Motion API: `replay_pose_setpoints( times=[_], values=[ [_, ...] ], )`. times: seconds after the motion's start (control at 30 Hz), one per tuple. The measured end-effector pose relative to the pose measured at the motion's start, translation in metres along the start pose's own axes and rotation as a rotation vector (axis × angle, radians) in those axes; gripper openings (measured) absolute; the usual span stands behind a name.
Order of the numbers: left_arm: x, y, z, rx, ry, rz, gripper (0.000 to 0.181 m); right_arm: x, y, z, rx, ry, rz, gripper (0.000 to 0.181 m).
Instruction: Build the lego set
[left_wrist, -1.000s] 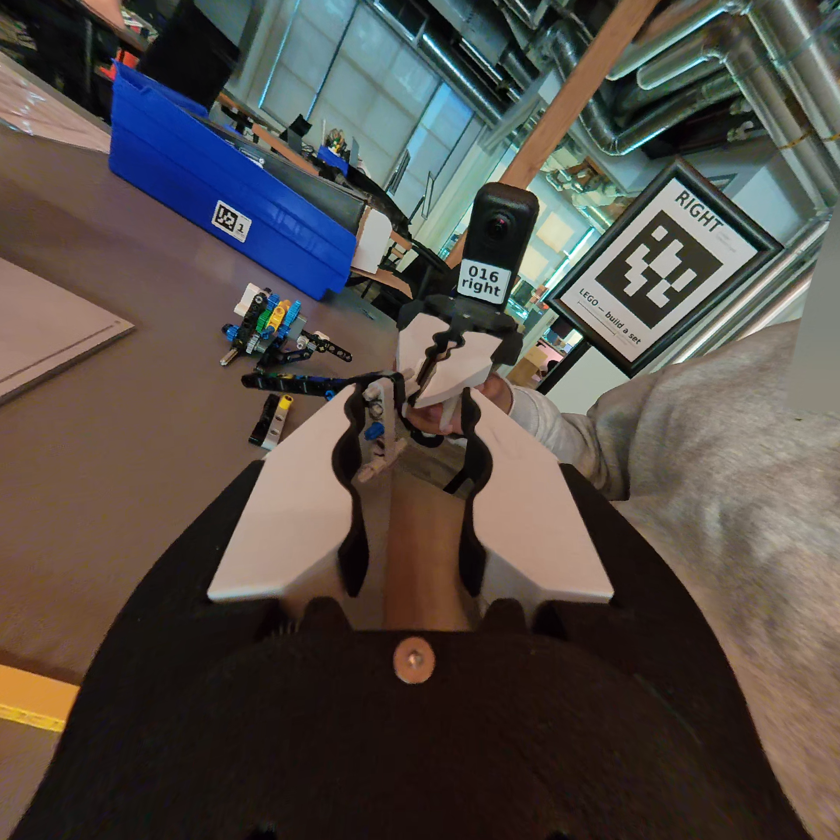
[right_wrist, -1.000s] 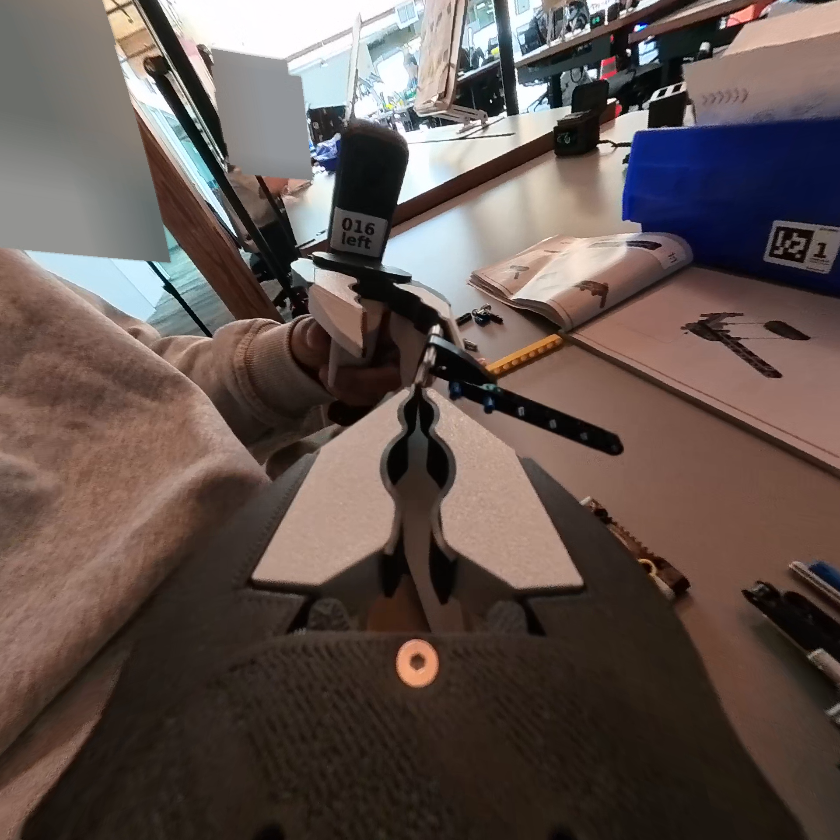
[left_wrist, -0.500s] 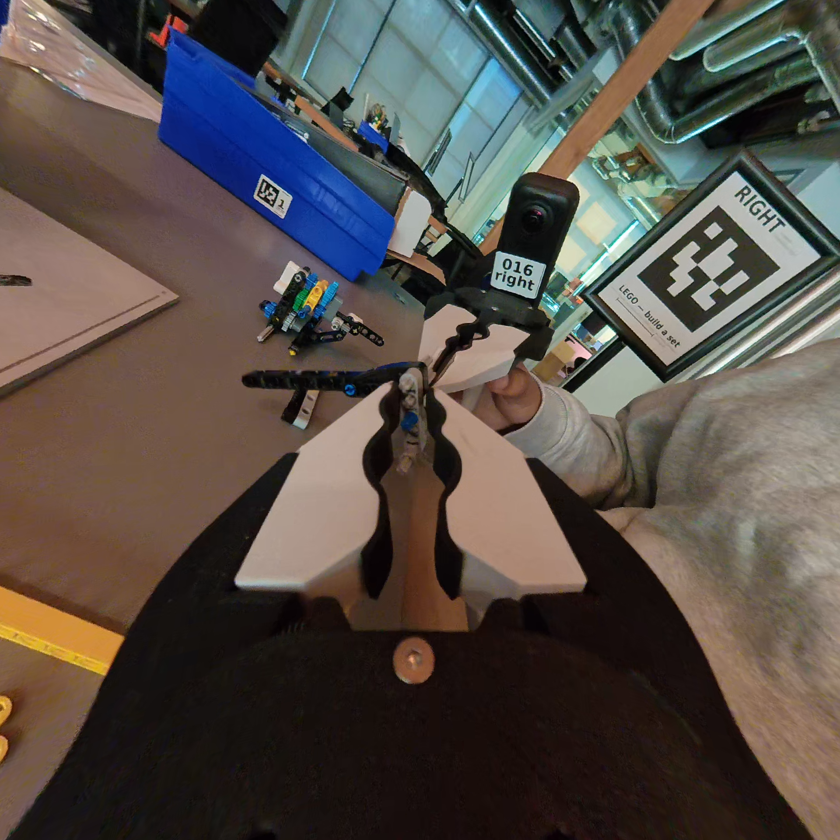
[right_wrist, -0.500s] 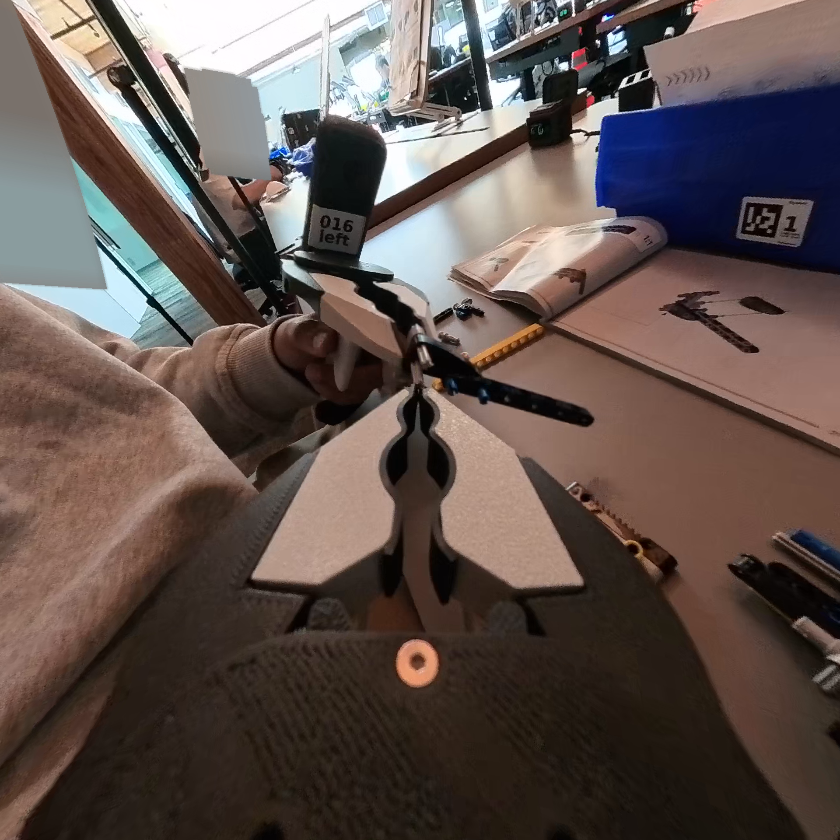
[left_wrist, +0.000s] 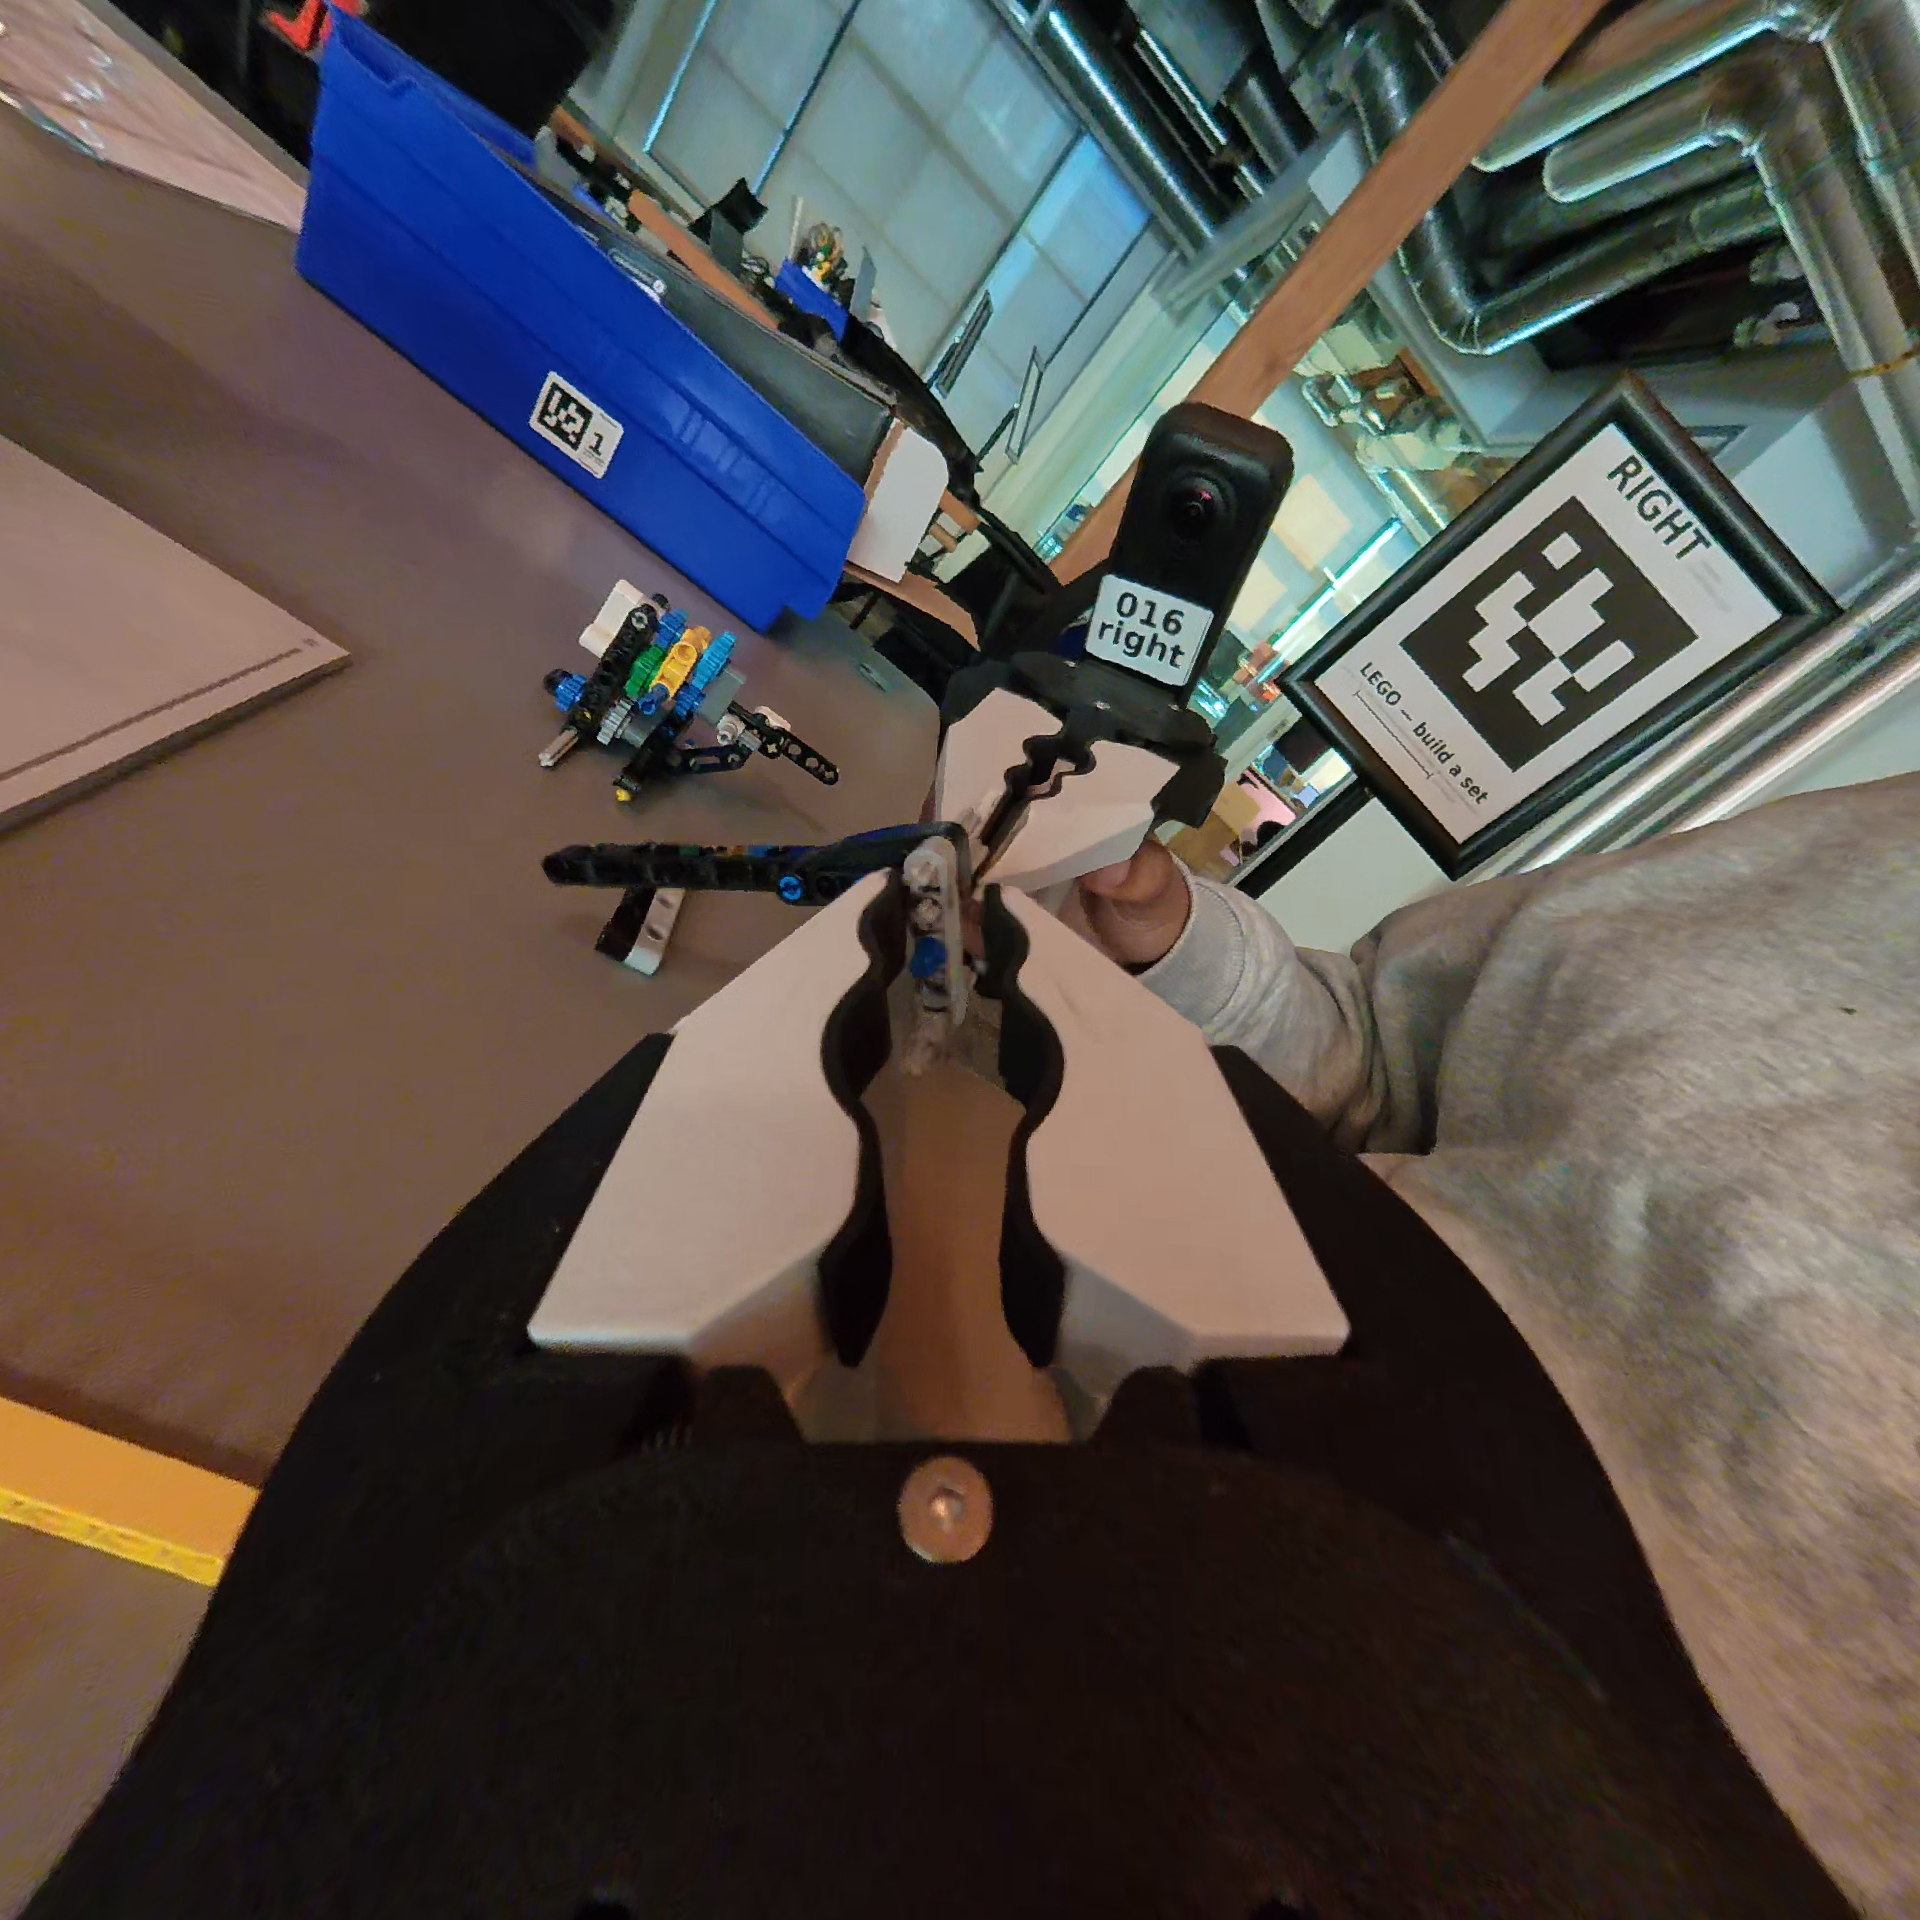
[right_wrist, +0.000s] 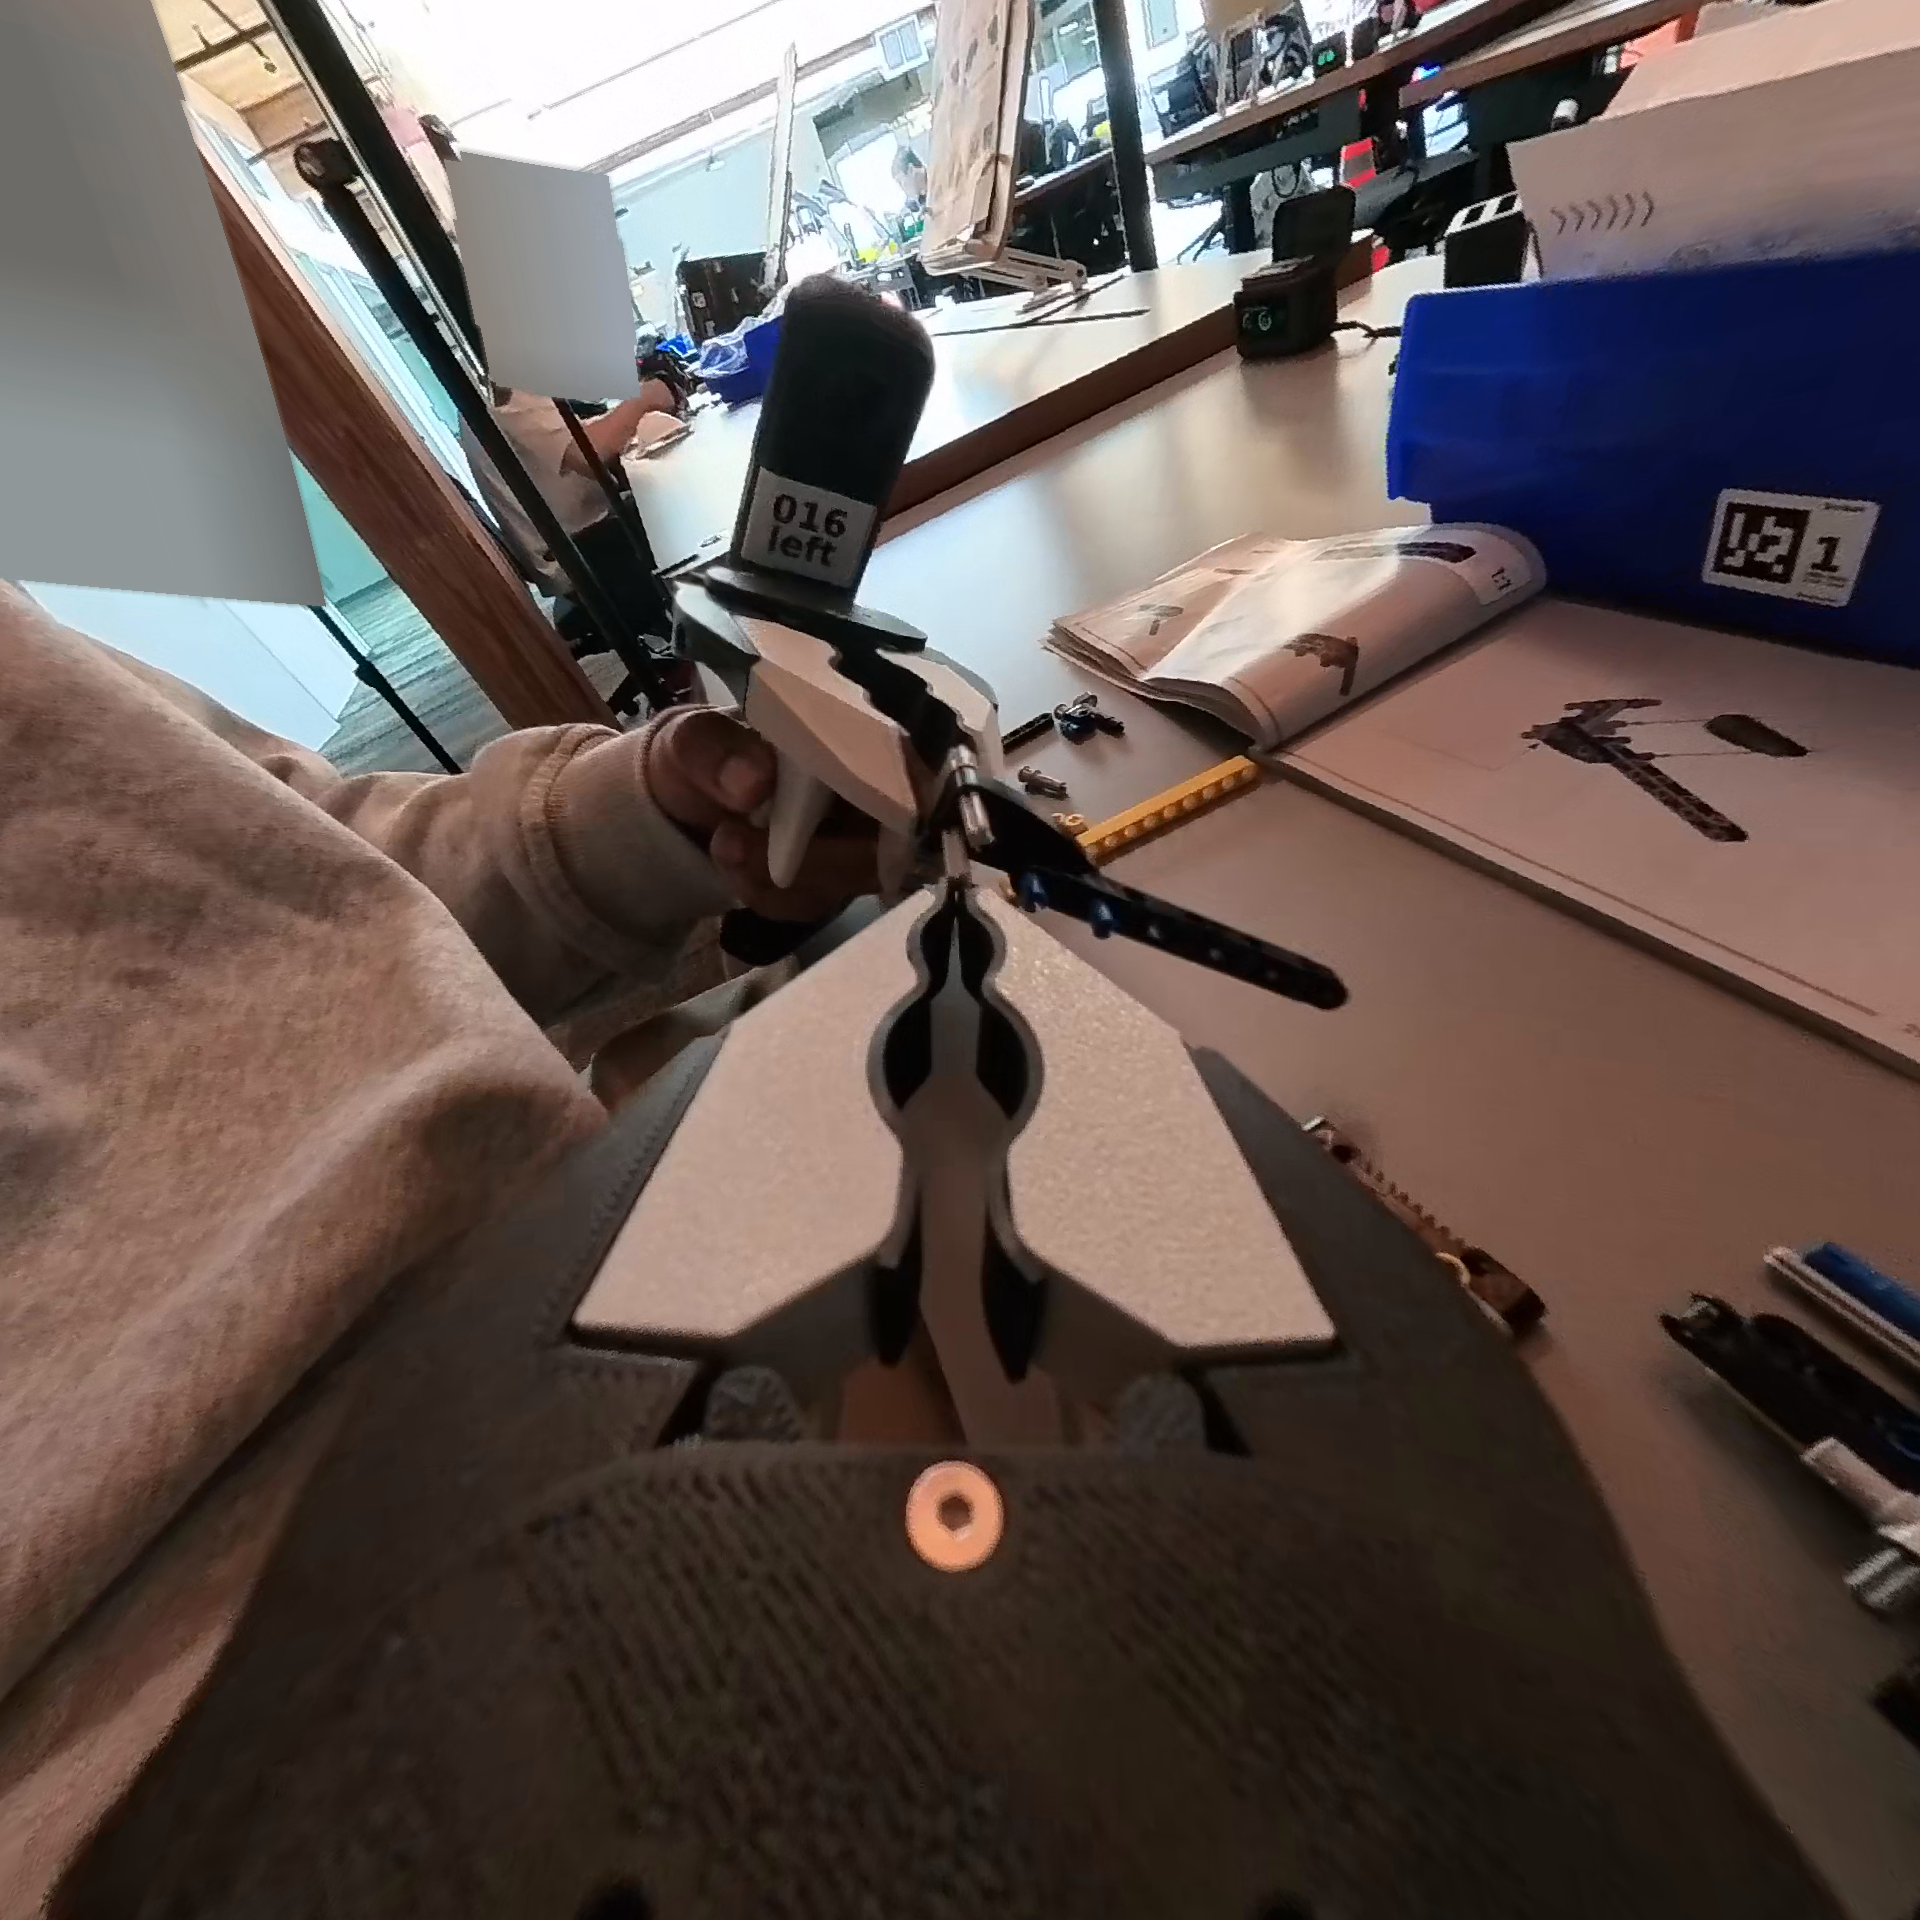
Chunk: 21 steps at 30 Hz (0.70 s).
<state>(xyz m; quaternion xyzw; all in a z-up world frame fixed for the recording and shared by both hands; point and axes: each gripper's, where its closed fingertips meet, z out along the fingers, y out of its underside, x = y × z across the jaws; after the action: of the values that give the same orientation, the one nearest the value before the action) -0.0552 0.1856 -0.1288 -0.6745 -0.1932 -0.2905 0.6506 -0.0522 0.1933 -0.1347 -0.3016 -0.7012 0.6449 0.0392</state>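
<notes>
A long black lego beam (left_wrist: 707, 864) with blue pins is held in the air between both grippers, and a light grey piece (left_wrist: 933, 940) with a blue pin is fixed at its near end. My left gripper (left_wrist: 940, 904) is shut on the grey piece. My right gripper (left_wrist: 1013, 816) faces it, tip to tip. In the right wrist view, my right gripper (right_wrist: 951, 899) is shut on the assembly's end. The black beam (right_wrist: 1174, 930) sticks out to the right. The left gripper (right_wrist: 930, 790) grips the grey piece (right_wrist: 964, 795) from the far side.
A partly built colourful lego model (left_wrist: 655, 686) and a small black-and-white piece (left_wrist: 639, 925) lie on the table. A blue bin (left_wrist: 582, 343) stands behind them. An open booklet (right_wrist: 1299, 623), a picture sheet (right_wrist: 1610, 831), a yellow beam (right_wrist: 1174, 800) and loose parts (right_wrist: 1818, 1361) lie to the right. My left and right fingertips are right by each other.
My left gripper was open around the grey piece a second ago and has since shut on it. The right gripper has stayed shut on the assembly. Both have shifted slightly.
</notes>
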Motion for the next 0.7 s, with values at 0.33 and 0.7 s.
replay_pose_setpoints(
  times=[0.33,0.7],
  values=[
    [0.001,-0.004,-0.002,0.019,0.009,0.013,0.004,-0.001,0.002,0.002,-0.010,-0.003,-0.012,0.000],
    [0.012,-0.007,-0.001,0.037,0.062,0.039,0.003,-0.005,-0.015,-0.005,0.093,-0.050,0.046,0.018]
  ],
)
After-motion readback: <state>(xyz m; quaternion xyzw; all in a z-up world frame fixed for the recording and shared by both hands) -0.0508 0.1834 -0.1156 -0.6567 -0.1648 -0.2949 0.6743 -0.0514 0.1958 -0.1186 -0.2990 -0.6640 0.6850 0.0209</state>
